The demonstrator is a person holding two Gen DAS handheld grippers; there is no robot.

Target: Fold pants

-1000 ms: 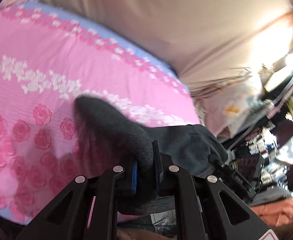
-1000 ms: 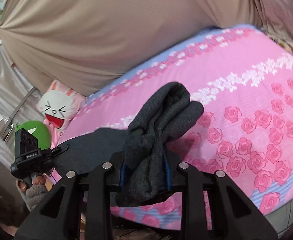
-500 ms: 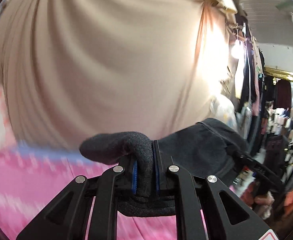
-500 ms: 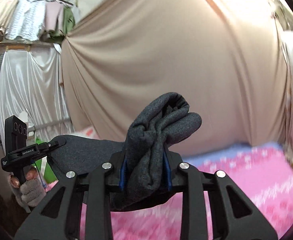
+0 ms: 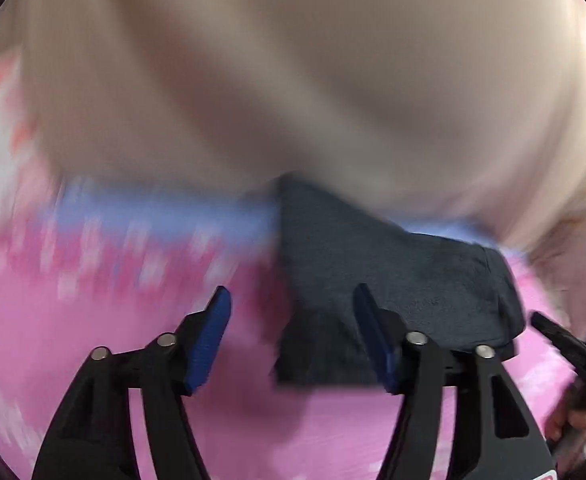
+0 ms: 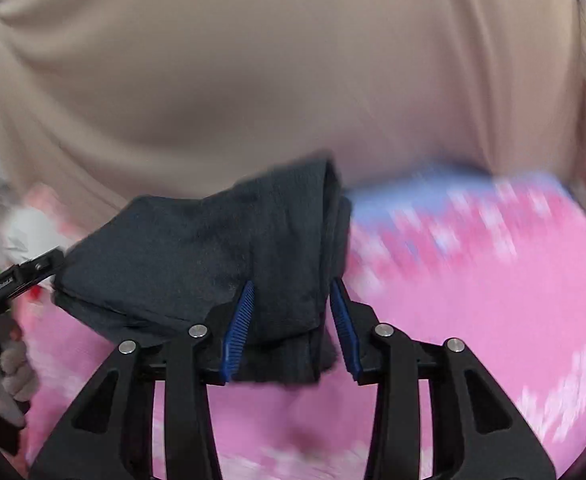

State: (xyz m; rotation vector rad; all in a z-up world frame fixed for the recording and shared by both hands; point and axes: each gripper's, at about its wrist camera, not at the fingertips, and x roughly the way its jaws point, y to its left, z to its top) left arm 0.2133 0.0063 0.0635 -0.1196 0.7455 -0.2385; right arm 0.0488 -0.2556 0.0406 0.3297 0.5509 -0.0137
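Soft even light; heavy motion blur smears both fisheye views, dark vignette at edges

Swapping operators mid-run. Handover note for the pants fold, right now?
Left tongs: open, nothing gripped; the dark grey pants lie just past the blue pads.
Right tongs: open, pads spread on both sides of a bunched fold of the pants, not pinching it.
Pants: on the pink floral bedsheet, near its far edge by the beige curtain, doubled into a compact stack.
Done: fabric released by both tongs.
Left: frames are blurred, so check how neat the fold is; probably smooth it or fold once more.
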